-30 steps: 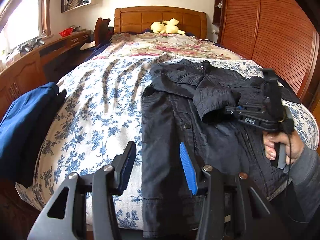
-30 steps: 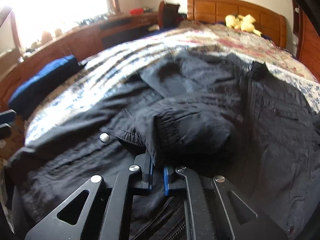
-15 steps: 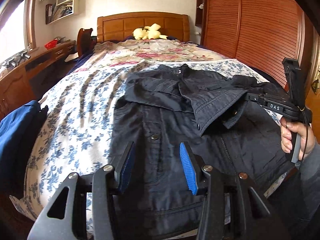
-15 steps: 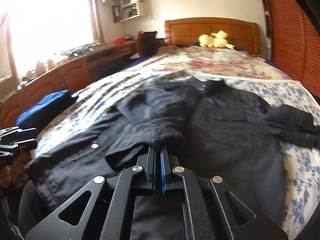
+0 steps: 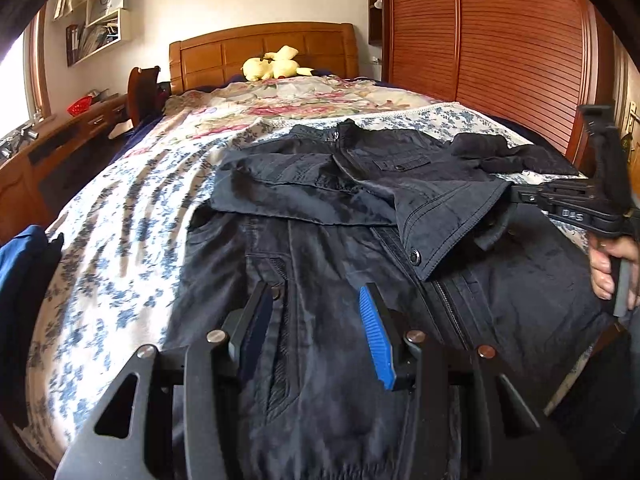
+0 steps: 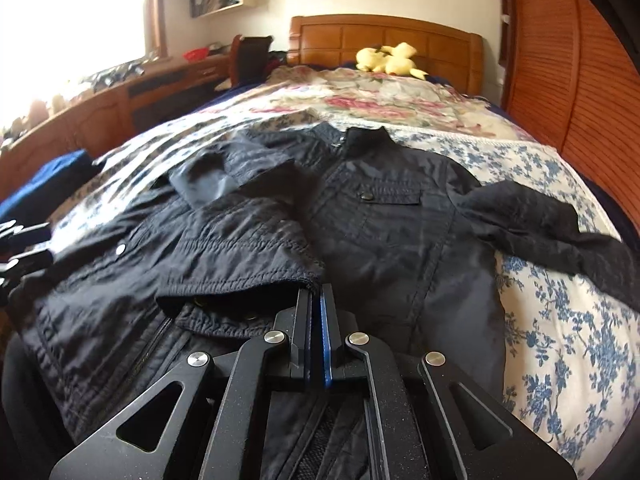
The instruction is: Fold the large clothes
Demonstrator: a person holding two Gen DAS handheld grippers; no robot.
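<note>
A dark navy jacket (image 5: 320, 264) lies front up on the flowered bed, collar toward the headboard. Its left sleeve (image 5: 436, 208) is folded across the chest. My right gripper (image 6: 315, 300) is shut on that sleeve's cuff (image 6: 240, 280) and holds it over the jacket's middle; in the left wrist view this gripper (image 5: 516, 196) comes in from the right. My left gripper (image 5: 316, 304) is open and empty, just above the jacket's lower front. The other sleeve (image 6: 552, 224) lies spread out to the right on the bedspread.
A folded blue garment (image 5: 20, 264) lies at the bed's left edge. A yellow plush toy (image 5: 276, 66) sits by the wooden headboard (image 5: 260, 52). A wooden wardrobe (image 5: 500, 48) stands along the right, a desk (image 6: 132, 92) under the window on the left.
My right gripper has pulled the sleeve cuff rightward across the jacket's chest, straightening the sleeve. My left gripper has shifted right over the jacket, still open.
</note>
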